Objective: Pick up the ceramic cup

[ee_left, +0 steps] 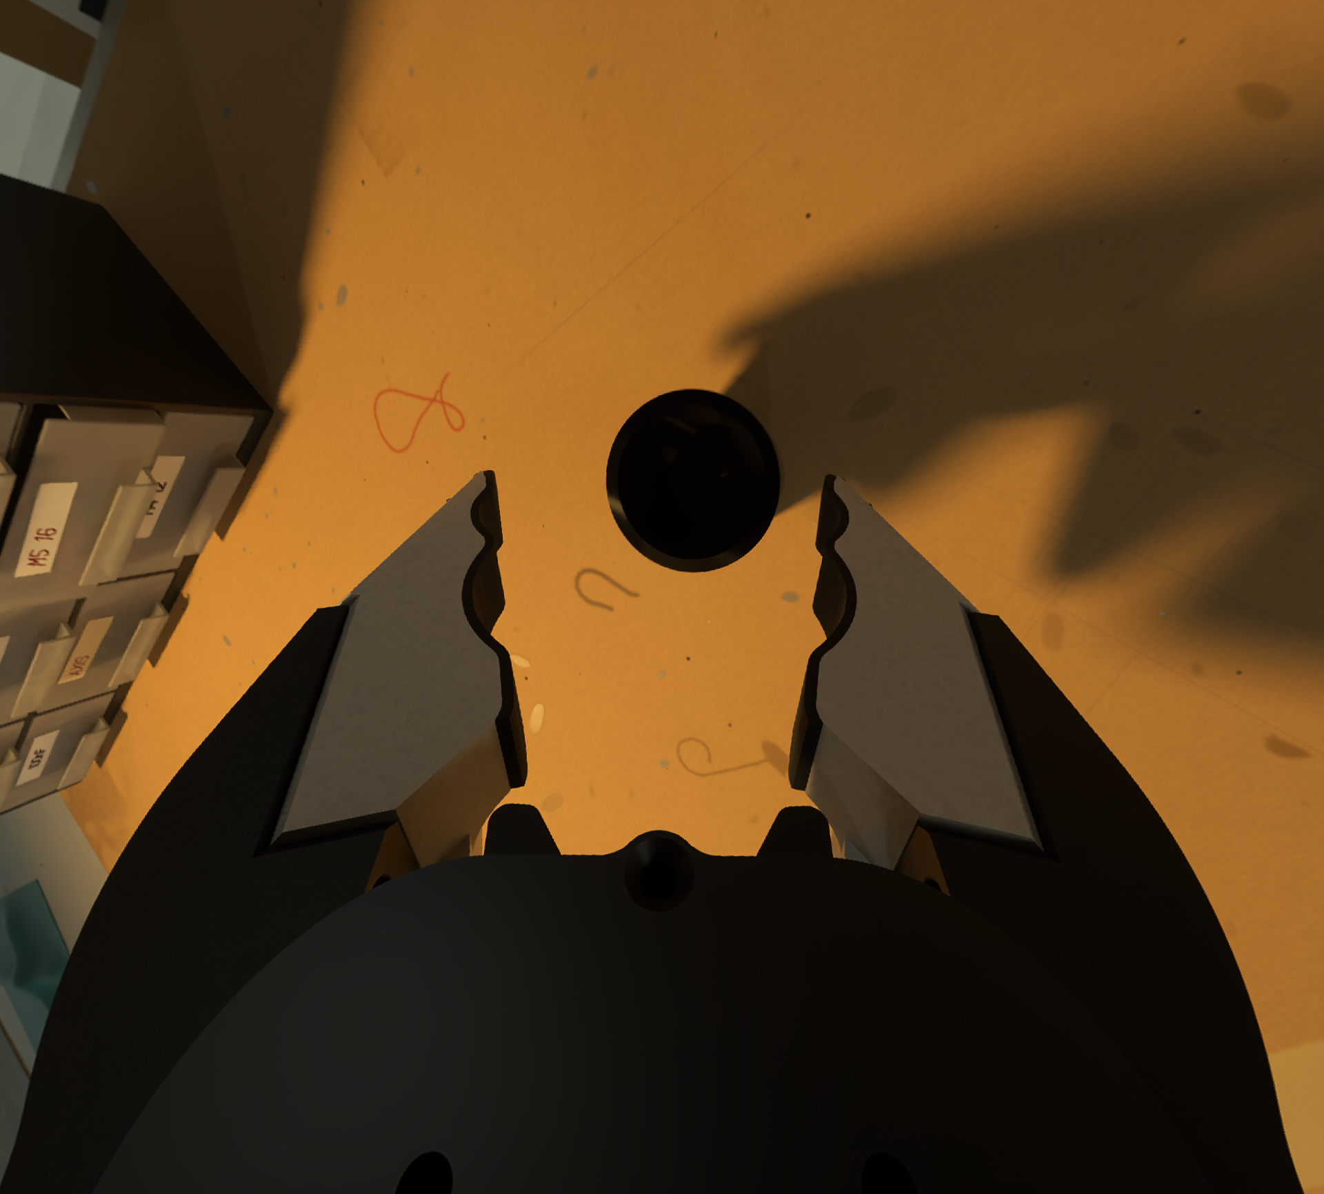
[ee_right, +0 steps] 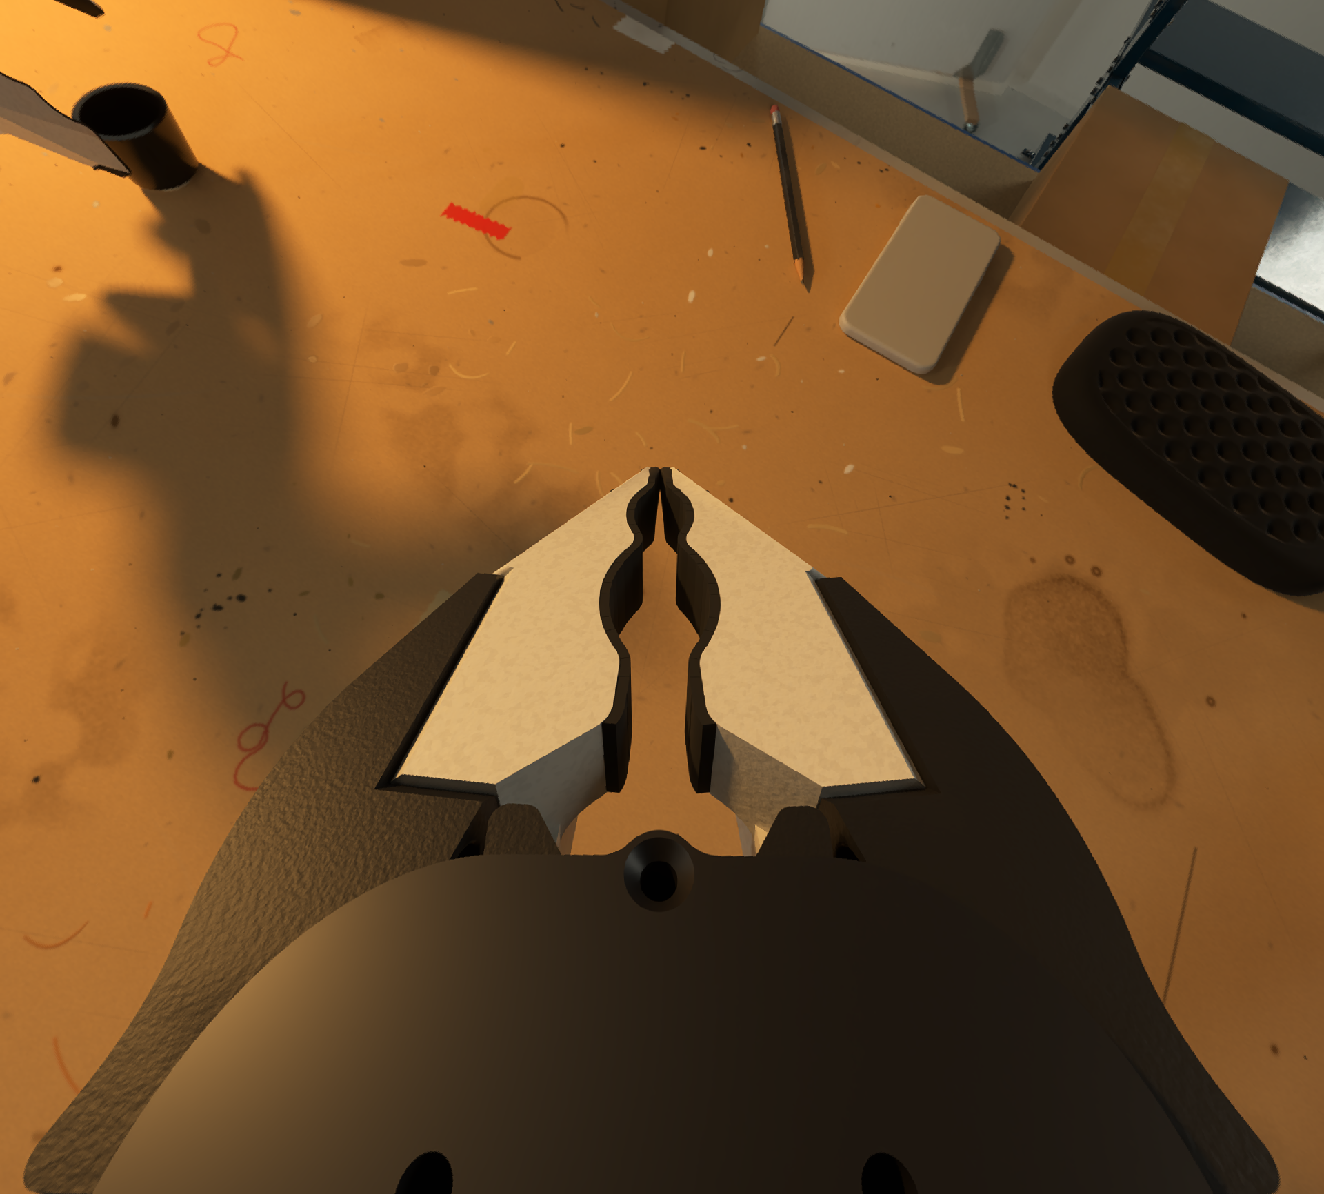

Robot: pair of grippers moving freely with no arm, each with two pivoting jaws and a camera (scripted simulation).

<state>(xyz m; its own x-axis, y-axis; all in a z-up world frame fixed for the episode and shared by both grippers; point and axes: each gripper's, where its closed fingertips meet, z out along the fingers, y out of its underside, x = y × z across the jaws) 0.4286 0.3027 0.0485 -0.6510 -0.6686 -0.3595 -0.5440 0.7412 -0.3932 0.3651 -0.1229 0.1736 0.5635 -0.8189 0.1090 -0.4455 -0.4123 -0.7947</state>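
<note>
- A glossy black cylindrical ceramic cup [ee_left: 692, 480] stands upright, mouth up, on a scuffed orange-brown wooden surface [ee_left: 788, 85].
- The left tongs [ee_left: 659, 479] look almost straight down into the cup. Their two pale fingers are spread wide, holding nothing, with the cup's rim showing between the tips.
- In the right wrist view the same cup [ee_right: 140, 137] sits far to the left, with one finger of the left tongs [ee_right: 61, 135] crossing in front of it; whether it touches the cup I cannot tell.
- The right tongs [ee_right: 659, 475] are well apart from the cup. Their tips almost meet, leaving only a sliver between them, and they grip nothing.
- A dark drawer cabinet with pale labelled drawers [ee_left: 93, 515] stands left of the cup.
- Near the surface's far edge, right of the cup, lie a dark pencil [ee_right: 788, 193], a beige rounded rectangular block [ee_right: 920, 282] and a black oval object with a honeycomb top [ee_right: 1203, 443].
- A small strip of red tape [ee_right: 476, 221] lies between the cup and the pencil.
</note>
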